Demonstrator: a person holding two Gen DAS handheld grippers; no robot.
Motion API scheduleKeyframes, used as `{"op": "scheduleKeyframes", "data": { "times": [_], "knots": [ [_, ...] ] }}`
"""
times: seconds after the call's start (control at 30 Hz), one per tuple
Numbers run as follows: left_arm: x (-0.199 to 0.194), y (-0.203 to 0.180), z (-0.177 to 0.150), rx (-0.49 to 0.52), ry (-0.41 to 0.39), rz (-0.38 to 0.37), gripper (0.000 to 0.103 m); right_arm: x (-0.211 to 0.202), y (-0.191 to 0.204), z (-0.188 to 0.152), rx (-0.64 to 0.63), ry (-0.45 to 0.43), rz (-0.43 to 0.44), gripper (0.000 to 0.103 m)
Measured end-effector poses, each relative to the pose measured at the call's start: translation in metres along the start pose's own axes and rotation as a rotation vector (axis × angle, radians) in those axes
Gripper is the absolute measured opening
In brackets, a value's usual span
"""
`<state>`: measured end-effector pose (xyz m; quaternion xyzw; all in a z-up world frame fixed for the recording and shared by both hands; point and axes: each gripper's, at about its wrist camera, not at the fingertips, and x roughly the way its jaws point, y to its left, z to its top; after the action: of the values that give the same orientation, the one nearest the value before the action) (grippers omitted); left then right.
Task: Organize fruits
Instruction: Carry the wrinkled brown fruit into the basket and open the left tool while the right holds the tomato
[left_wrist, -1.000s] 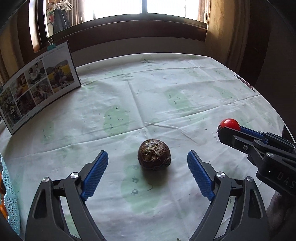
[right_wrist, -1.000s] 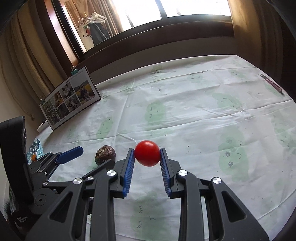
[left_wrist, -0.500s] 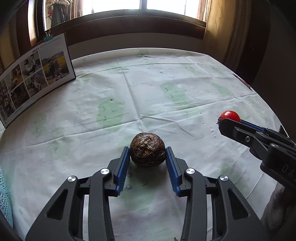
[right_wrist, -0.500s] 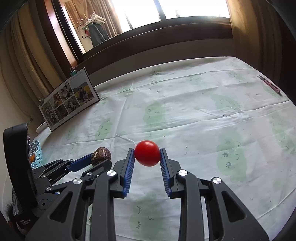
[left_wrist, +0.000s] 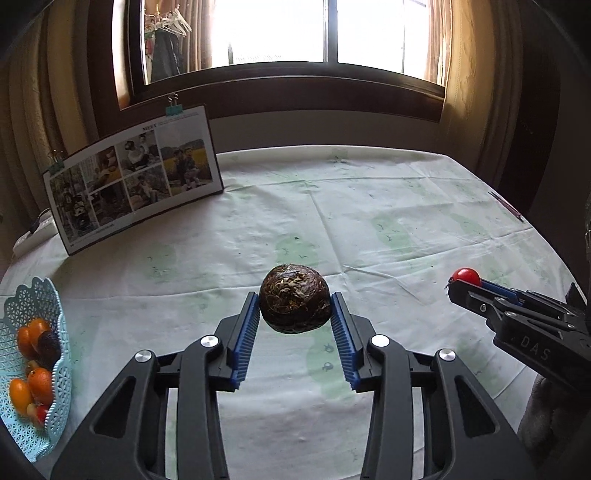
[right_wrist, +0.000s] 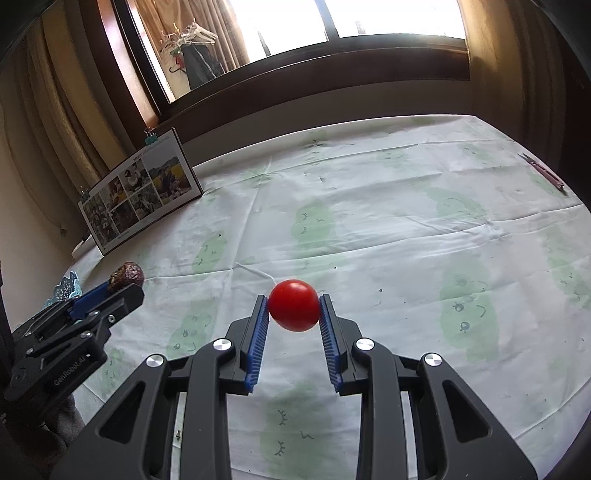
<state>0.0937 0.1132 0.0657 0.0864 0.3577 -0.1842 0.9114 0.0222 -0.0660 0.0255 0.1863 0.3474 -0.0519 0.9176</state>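
Observation:
A round brown wrinkled fruit (left_wrist: 294, 298) hangs above the tablecloth, clamped between the blue pads of my left gripper (left_wrist: 294, 302). The same brown fruit (right_wrist: 126, 275) shows at the tip of the left gripper (right_wrist: 110, 291) in the right wrist view. My right gripper (right_wrist: 293, 308) is shut on a small red tomato (right_wrist: 294, 304), also held off the table. From the left wrist view the tomato (left_wrist: 467, 276) sits at the end of the right gripper (left_wrist: 467, 282), far right. A light blue lattice basket (left_wrist: 22, 306) with orange and dark fruits stands at the left table edge.
A photo board (left_wrist: 133, 177) leans at the back left of the table, held by clips. A thin pink tool (right_wrist: 543, 171) lies near the far right edge. The table (left_wrist: 369, 221) carries a white cloth with green prints. A window and curtains stand behind it.
My left gripper shut on the brown fruit and lifted it off the table, bringing the basket into view. The right gripper kept hold of the tomato and rose a little.

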Motion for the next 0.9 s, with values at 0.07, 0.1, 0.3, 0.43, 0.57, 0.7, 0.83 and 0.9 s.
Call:
{"op": "scheduleKeyframes", "data": {
  "times": [0.07, 0.1, 0.3, 0.43, 0.57, 0.7, 0.83, 0.9],
  "knots": [
    [-0.008, 0.007, 0.0, -0.013, -0.023, 0.026, 0.041, 0.001, 0.002, -0.001, -0.004, 0.0, 0.0, 0.028],
    [-0.012, 0.012, 0.0, -0.018, -0.036, 0.041, 0.041, 0.0, 0.003, -0.001, -0.007, 0.0, -0.001, 0.028],
    [-0.03, 0.036, -0.004, -0.058, -0.076, 0.096, 0.041, -0.006, 0.014, 0.0, -0.038, -0.015, 0.004, 0.028],
    [-0.039, 0.051, -0.008, -0.084, -0.093, 0.127, 0.041, -0.008, 0.022, 0.001, -0.053, -0.016, 0.006, 0.028],
    [-0.049, 0.067, -0.012, -0.116, -0.113, 0.15, 0.041, -0.009, 0.034, 0.003, -0.069, -0.013, 0.018, 0.028],
    [-0.059, 0.088, -0.017, -0.155, -0.134, 0.189, 0.041, -0.011, 0.052, 0.005, -0.101, -0.017, 0.036, 0.028],
    [-0.068, 0.112, -0.024, -0.202, -0.146, 0.231, 0.041, -0.011, 0.07, 0.004, -0.131, -0.013, 0.06, 0.028],
    [-0.072, 0.125, -0.029, -0.225, -0.149, 0.253, 0.041, -0.01, 0.081, 0.004, -0.143, -0.004, 0.078, 0.028]
  ]
}}
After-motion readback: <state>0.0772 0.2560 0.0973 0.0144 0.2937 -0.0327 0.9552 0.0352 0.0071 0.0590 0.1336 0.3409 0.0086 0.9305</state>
